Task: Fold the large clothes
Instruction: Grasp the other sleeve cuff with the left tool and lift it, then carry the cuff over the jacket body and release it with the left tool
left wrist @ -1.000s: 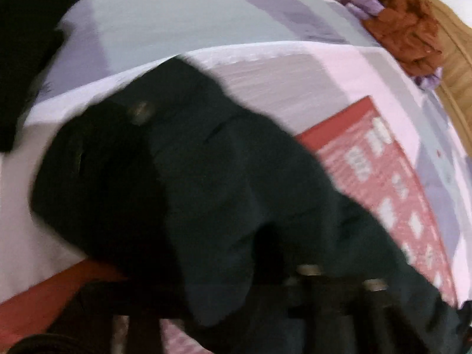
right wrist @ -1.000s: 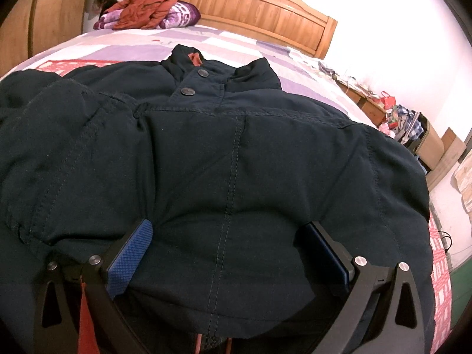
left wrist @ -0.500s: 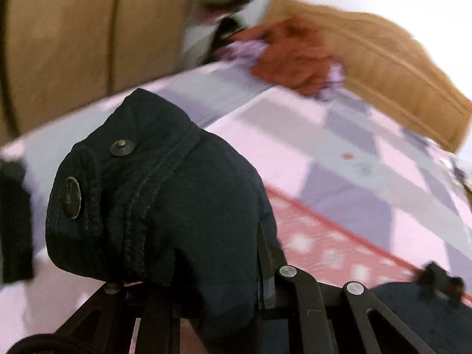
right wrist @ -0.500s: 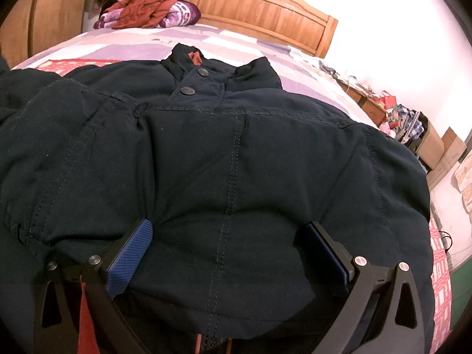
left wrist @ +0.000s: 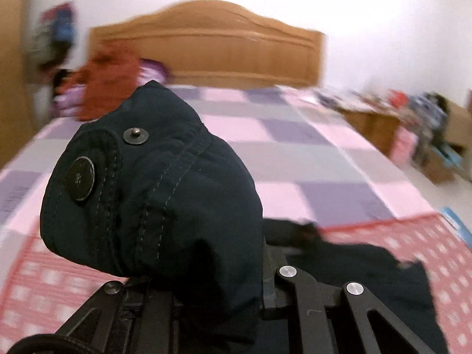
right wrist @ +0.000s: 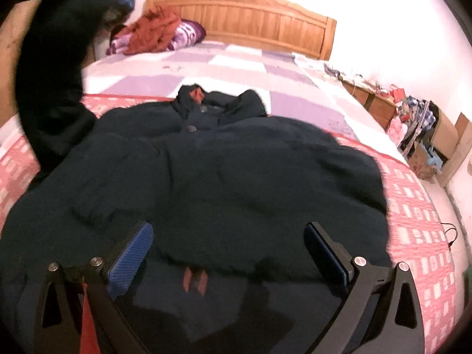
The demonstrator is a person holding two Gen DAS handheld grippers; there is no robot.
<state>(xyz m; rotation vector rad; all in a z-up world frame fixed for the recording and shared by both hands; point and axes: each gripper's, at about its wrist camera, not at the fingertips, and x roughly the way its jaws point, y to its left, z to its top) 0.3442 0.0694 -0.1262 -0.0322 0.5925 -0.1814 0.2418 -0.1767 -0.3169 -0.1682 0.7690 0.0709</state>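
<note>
Left tool [left wrist: 206,289] pinches sleeve cuff [left wrist: 147,194] of dark jacket, lifted above bed [left wrist: 295,153]; jaws just closed tighter on cloth. Right tool [right wrist: 228,247] spread wide, nothing between pads, above jacket [right wrist: 236,177] lying flat on bed, collar toward headboard [right wrist: 250,26].

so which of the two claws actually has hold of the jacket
The left claw: it is shut on the jacket's cuff. The right claw stands wide open above the jacket, gripping nothing.
</note>
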